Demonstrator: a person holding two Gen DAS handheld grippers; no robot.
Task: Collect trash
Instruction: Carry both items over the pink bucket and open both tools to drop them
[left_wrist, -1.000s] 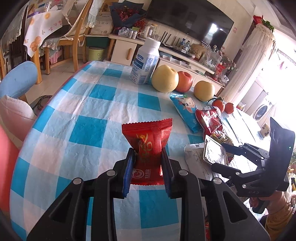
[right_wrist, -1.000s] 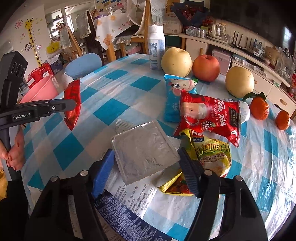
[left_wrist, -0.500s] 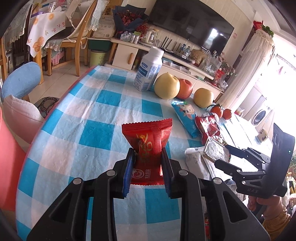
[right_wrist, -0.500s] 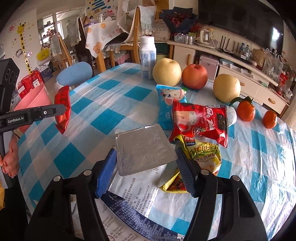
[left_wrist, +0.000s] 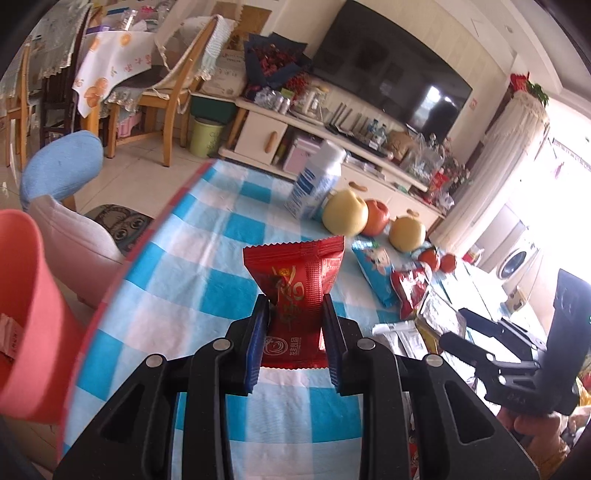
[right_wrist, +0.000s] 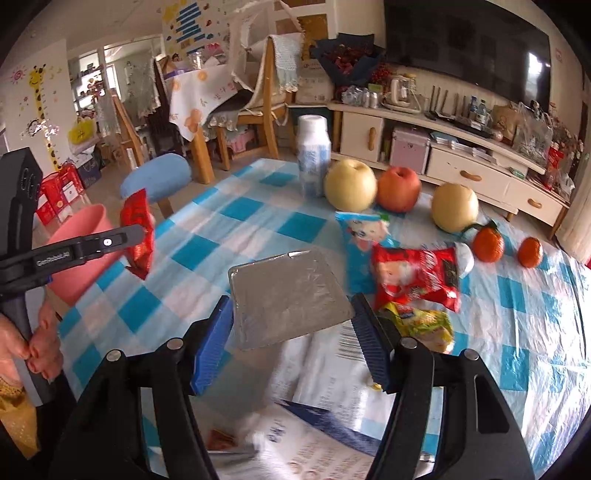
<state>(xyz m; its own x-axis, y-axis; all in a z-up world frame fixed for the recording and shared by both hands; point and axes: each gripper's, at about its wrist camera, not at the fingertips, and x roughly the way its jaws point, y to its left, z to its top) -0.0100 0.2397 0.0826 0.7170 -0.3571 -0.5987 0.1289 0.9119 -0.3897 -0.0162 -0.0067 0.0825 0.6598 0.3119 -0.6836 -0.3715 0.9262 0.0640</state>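
My left gripper (left_wrist: 293, 325) is shut on a red snack wrapper (left_wrist: 295, 280) and holds it above the table's left edge; the wrapper also shows in the right wrist view (right_wrist: 138, 232). A pink bin (left_wrist: 26, 314) stands just off that edge, also in the right wrist view (right_wrist: 79, 251). My right gripper (right_wrist: 291, 332) is shut on a flat silver foil packet (right_wrist: 288, 299), lifted above the table. On the table lie a blue wrapper (right_wrist: 364, 240), a red wrapper (right_wrist: 417, 278) and a yellow-green wrapper (right_wrist: 421, 325).
On the blue checked tablecloth (right_wrist: 236, 229) stand a white bottle (right_wrist: 314, 162), two pears (right_wrist: 351, 182), an apple (right_wrist: 400, 188) and two tangerines (right_wrist: 488, 243). Printed paper (right_wrist: 325, 373) lies under my right gripper. A blue stool (left_wrist: 61, 166) stands beside the table.
Both grippers have risen and drawn back toward the table's left edge with their loads. The pink bin has come into the left wrist view.
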